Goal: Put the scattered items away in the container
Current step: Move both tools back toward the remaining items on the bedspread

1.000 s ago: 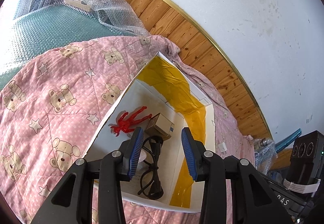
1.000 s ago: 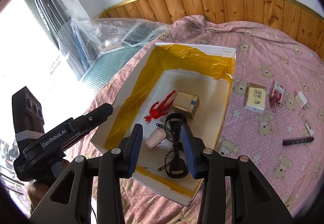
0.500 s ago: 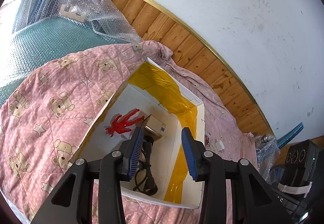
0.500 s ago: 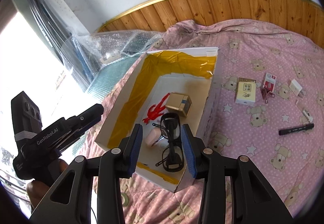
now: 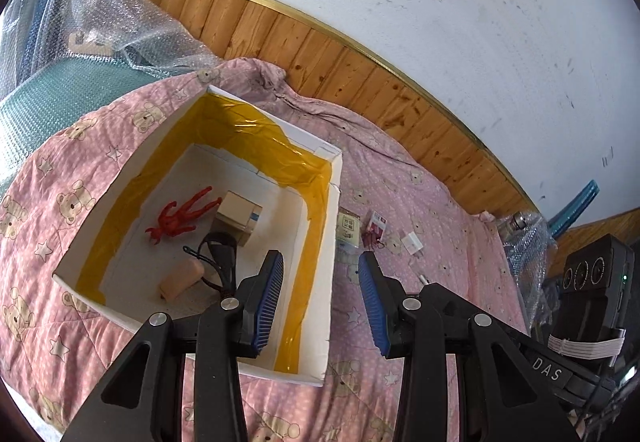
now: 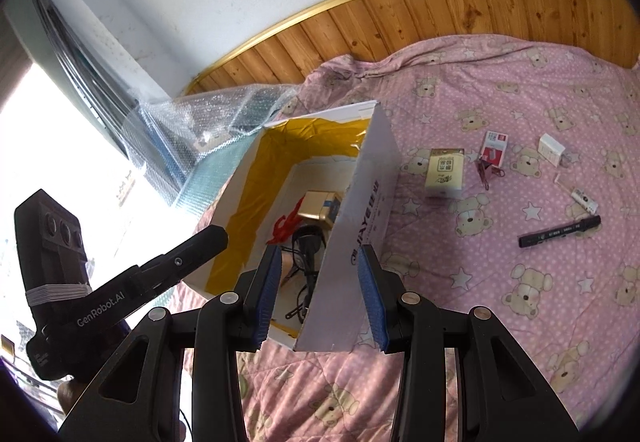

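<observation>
Hovering above the bed, both tongs are spread apart and grasp nothing. Left tongs (image 5: 320,298) hang over the right wall of the white box (image 5: 320,282), whose inner walls are lined with yellow tape. Right tongs (image 6: 318,294) straddle the box's near right corner (image 6: 360,242) from above, no contact visible.

Inside the box: red figure (image 5: 180,214), small tan carton (image 5: 239,216), black glasses (image 5: 220,254), a pale beige piece (image 5: 180,280) near the front wall.

Loose on the pink bear-print quilt (image 6: 500,322), right of the box and well beyond the right tongs: cream packet (image 6: 445,172), red-and-white packet (image 6: 496,148) with dark red clips just beside it, white plug (image 6: 552,150), a small white tube (image 6: 585,200), black pen (image 6: 560,231). All lie apart from the box.

Bubble wrap (image 5: 132,30) heaped at the quilt's far left edge.
</observation>
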{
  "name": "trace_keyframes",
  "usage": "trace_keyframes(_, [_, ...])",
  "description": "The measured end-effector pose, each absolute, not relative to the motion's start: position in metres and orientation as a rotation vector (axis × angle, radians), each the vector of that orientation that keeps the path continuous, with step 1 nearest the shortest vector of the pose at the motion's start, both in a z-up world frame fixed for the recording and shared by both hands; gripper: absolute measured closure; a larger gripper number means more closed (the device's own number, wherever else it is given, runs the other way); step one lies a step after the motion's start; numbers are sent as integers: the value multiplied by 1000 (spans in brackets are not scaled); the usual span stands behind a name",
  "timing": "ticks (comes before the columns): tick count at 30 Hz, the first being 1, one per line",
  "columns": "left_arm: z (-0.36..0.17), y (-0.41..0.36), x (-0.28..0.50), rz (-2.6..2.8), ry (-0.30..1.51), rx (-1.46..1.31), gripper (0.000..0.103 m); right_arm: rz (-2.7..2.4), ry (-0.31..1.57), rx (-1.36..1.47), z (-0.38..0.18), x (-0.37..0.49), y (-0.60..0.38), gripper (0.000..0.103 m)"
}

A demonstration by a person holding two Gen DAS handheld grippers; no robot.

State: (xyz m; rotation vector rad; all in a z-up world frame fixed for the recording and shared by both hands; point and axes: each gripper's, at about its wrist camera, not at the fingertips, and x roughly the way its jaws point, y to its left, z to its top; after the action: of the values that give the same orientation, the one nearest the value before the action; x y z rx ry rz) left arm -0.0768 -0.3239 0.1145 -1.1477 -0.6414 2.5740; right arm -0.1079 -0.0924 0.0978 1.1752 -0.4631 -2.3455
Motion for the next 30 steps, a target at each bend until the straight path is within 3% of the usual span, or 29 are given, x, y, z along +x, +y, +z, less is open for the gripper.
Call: trace_keyframes(30, [88, -153, -103, 2453, -227, -1270, 62, -2376, -791, 1268, 35, -108, 50, 59])
